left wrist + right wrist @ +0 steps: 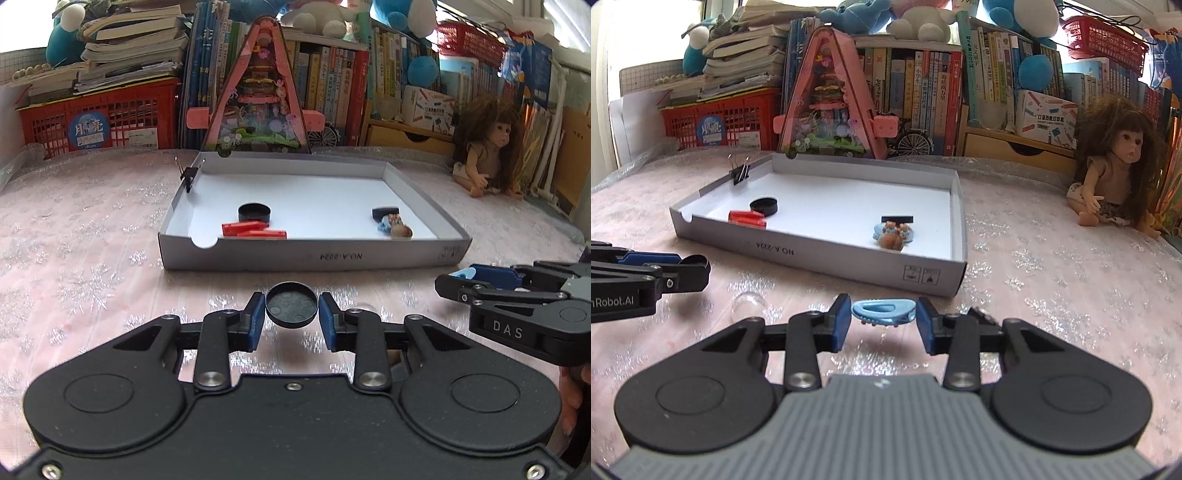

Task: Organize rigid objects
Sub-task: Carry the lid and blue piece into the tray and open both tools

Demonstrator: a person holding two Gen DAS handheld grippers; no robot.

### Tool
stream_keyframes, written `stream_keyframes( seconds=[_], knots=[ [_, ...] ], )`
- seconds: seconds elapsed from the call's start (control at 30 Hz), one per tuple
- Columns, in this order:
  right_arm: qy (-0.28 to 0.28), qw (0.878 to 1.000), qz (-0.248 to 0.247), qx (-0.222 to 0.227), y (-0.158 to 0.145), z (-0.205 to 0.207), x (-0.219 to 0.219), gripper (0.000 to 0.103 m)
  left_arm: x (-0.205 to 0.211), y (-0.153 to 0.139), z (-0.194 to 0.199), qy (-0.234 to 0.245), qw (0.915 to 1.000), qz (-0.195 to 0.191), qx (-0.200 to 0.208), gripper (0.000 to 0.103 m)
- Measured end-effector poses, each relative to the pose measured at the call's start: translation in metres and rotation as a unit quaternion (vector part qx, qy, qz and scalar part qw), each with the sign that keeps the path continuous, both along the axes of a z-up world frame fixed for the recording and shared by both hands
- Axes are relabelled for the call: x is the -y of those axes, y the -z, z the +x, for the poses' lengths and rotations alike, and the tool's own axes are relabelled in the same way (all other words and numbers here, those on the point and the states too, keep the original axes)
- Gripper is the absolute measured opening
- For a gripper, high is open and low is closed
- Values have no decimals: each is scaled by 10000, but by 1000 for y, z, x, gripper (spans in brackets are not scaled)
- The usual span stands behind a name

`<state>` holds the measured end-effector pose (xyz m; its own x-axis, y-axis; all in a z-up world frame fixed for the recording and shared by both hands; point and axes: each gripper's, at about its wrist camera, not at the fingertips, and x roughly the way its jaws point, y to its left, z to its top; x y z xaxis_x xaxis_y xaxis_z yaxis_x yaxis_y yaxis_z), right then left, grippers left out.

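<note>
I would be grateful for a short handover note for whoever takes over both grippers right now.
Left gripper: shut on a black round cap, in front of the white tray.
Right gripper: shut on a light blue hair clip, also short of the tray.
Done: another black cap, red blocks, a bear clip and a small black piece lie in the tray.
Left: place both held items; a clear dome sits on the tablecloth.
</note>
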<state>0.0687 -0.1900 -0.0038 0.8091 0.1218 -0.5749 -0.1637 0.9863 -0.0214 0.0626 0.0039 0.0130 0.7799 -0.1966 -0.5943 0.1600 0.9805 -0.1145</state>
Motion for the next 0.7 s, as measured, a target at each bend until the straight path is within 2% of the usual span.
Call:
stream_keyframes(
  seconds=[0.13,0.23,0.37,0.5,0.6,0.7],
  knots=[
    [53,9999,94,101,-12,10,6,44,-7,-15,17,-100,9997,-244,23,30],
    [66,9996,247,83,-22,26,11,44,-10,-27,37,-196,9994,-258,103,30],
    [-32,9973,734,-54,-34,60,24,44,-13,-37,78,-264,9991,-344,-33,30],
    [-65,9925,1217,-49,-46,92,38,44,-25,-49,118,-395,9974,-591,-109,29],
    [-79,9894,1415,-303,-47,122,42,44,-28,-51,149,-478,9962,-650,-320,29],
    [-63,9870,1474,-637,-37,148,40,44,-24,-41,179,-540,9956,-483,-596,30]
  ],
)
